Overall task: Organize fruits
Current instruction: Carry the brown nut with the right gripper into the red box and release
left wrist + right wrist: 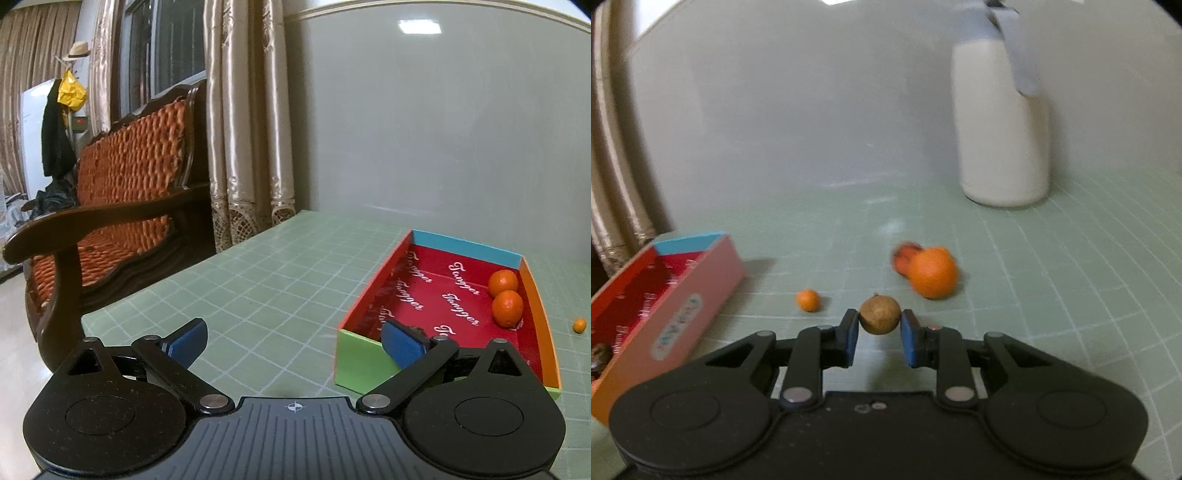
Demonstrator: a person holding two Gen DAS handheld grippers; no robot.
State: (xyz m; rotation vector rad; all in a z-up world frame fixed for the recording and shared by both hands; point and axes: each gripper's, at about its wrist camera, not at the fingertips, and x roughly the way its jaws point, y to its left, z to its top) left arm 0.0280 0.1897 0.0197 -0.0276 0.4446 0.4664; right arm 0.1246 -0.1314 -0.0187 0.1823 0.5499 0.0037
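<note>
My right gripper [879, 325] is shut on a small round brown fruit [879, 313], its blue pads pressing both sides. Beyond it on the green mat lie a big orange [932, 272], a reddish fruit [904, 257] behind that, and a tiny orange fruit [808, 300] to the left. A shallow red box [448, 295] holds two oranges [506, 299] at its right side; the same box [676, 295] shows at the left of the right wrist view with dark items in its near end. My left gripper [295, 341] hangs open beside the box's near left corner, nothing between its fingers.
A tall white jug [1003, 122] with a grey handle stands at the back right of the green gridded mat [258, 288]. A wooden bench [122, 206] with orange cushions and curtains [247, 122] flank the table's left edge. A tiny orange fruit [579, 325] lies right of the box.
</note>
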